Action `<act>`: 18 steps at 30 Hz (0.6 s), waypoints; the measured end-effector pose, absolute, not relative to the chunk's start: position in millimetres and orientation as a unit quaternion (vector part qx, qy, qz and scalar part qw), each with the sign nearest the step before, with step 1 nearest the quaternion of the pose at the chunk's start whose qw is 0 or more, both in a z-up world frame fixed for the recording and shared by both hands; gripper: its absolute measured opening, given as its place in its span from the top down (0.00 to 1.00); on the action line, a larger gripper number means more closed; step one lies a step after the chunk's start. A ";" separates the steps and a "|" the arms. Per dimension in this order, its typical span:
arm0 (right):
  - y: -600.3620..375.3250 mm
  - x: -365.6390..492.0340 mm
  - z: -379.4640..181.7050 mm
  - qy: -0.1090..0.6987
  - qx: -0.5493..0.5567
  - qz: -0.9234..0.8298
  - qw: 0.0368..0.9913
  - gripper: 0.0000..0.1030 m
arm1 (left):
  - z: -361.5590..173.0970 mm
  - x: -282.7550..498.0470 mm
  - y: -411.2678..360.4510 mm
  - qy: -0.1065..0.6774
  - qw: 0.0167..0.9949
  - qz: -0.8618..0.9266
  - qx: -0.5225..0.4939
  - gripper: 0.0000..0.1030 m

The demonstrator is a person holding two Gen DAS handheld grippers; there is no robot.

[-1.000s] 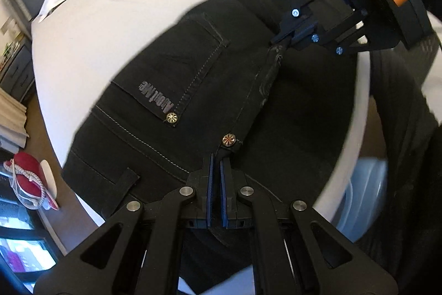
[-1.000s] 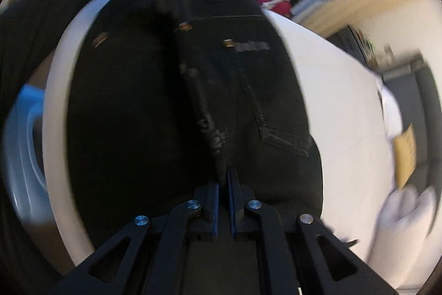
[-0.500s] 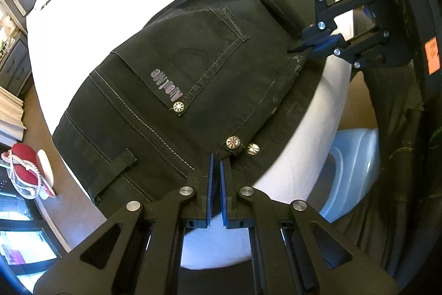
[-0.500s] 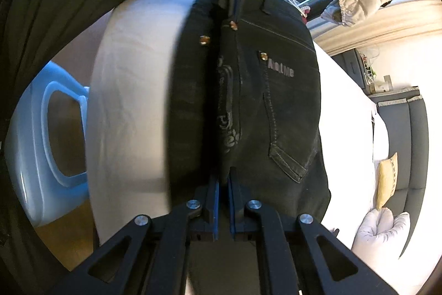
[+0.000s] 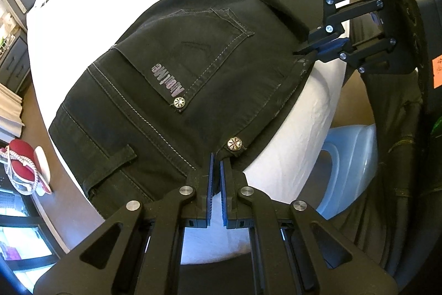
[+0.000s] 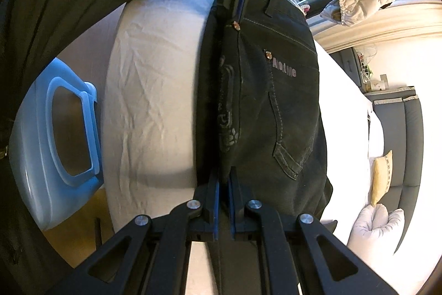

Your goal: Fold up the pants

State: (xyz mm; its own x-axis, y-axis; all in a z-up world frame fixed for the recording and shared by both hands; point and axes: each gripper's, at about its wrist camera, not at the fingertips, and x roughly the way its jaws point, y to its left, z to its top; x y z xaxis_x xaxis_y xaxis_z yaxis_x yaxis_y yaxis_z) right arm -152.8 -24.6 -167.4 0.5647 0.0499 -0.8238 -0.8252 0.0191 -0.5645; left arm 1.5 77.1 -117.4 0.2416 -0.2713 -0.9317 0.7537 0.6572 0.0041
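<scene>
Left wrist view: the black pants (image 5: 193, 68) lie back-pocket side up on the white bed (image 5: 83, 4), doubled lengthwise, with the folded edge running along the near side of the mattress. The left gripper (image 5: 216, 165) has its jaws narrowed onto the waistband corner beside a metal rivet (image 5: 234, 143); the right gripper (image 5: 306, 49) pinches the same edge farther down, near the crotch seam. The legs trail away toward the far side of the bed, one cuff turned over.

Right wrist view: the right gripper (image 6: 224, 179) is clamped on the doubled seam, and the left gripper (image 6: 239, 10) grips the waistband at the far end of that edge. The fabric between them sits raised in a slight ridge. A blue laundry basket (image 6: 55, 129) stands on the floor beside the bed.

Judged step: laying the halved pants flat. To do it well, keep both grips closed, hold the edge taut between them, and lower both ends together so the two layers settle aligned. Release only once the edge rests on the sheet; a loose ridge here would probably crease the later cross-fold. The turned cuff likely needs smoothing first.
</scene>
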 end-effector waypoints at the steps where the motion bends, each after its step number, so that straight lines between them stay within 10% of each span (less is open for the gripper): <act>1: -24.9 -153.6 -169.3 0.319 -0.612 0.341 0.639 0.93 | -118.6 1.2 76.2 0.512 0.754 -0.338 0.235 0.94; 18: -18.6 -152.6 -184.0 0.324 -0.593 0.305 0.671 0.90 | -51.4 23.3 60.5 0.468 0.811 -0.326 0.130 0.89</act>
